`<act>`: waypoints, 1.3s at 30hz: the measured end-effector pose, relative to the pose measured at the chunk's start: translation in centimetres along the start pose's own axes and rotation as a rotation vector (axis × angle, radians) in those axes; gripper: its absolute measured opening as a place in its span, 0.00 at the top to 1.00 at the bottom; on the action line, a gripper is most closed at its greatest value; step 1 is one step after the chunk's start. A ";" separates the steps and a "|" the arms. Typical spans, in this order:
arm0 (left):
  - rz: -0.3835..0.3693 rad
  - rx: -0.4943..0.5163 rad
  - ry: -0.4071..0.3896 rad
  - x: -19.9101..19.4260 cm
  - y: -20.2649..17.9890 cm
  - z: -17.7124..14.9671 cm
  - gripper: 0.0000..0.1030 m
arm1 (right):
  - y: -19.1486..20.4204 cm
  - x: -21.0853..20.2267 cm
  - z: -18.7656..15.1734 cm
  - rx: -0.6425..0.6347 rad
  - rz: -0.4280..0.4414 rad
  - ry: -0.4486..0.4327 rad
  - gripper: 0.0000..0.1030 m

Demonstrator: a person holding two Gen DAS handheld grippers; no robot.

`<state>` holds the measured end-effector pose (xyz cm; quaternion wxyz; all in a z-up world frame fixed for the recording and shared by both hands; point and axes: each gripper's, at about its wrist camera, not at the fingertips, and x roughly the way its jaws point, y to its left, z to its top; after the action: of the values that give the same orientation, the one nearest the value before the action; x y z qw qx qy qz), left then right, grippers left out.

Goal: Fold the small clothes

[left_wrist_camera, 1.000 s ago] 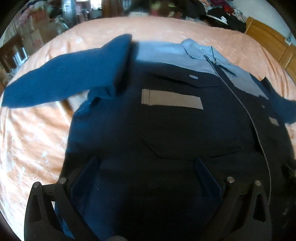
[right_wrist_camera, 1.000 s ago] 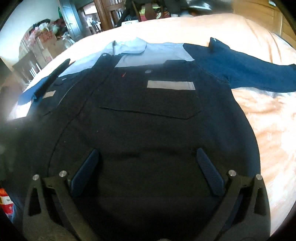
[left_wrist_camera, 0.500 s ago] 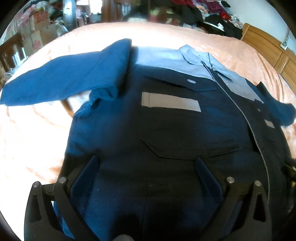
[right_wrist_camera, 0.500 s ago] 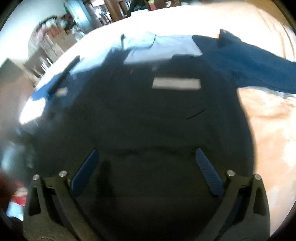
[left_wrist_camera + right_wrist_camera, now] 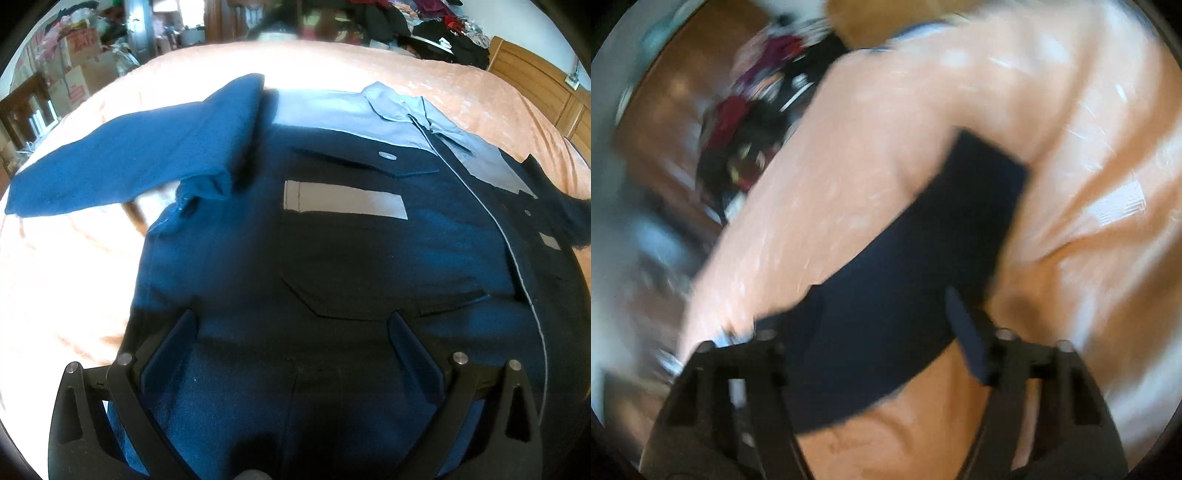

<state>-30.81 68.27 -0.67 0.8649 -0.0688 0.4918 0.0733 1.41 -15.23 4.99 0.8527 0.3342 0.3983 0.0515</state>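
A dark blue work jacket point(image 5: 332, 258) with a light grey yoke and collar point(image 5: 399, 103) lies front up on an orange bedspread point(image 5: 74, 277). Its left sleeve point(image 5: 129, 166) stretches out to the left. A grey strip point(image 5: 343, 199) sits above the chest pocket. My left gripper point(image 5: 290, 325) hovers open over the jacket's lower front, holding nothing. The right wrist view is blurred. In it the other sleeve point(image 5: 942, 221) lies across the bedspread point(image 5: 1071, 147) and runs between the wide-apart fingers of my right gripper point(image 5: 882, 306), which looks open.
A wooden headboard point(image 5: 535, 74) borders the bed at the right. Piled clothes point(image 5: 424, 22) lie beyond the bed's far edge, and cardboard boxes point(image 5: 81, 62) stand at the back left. The right wrist view shows a heap of clothes point(image 5: 746, 129) beside the bed.
The right gripper has swung fast off the jacket's front toward the right sleeve, and its view has turned and blurred. The left gripper has stayed over the lower front, both grippers open.
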 end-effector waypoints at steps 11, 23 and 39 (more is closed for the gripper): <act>0.015 0.003 0.004 0.5 -0.1 0.5 0.00 | -3.9 2.0 1.9 0.024 -0.047 -0.030 0.44; 0.007 -0.006 -0.004 0.5 0.1 0.6 0.00 | 14.0 -2.2 -2.8 -0.333 0.128 -0.074 0.89; -0.013 -0.028 -0.020 -0.2 0.5 0.1 0.00 | 47.5 19.3 -28.8 -0.557 0.458 0.448 0.88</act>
<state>-30.92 68.75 -0.51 0.8693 -0.0833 0.4815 0.0751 2.42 43.43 8.36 0.7692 0.1513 0.4603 0.4166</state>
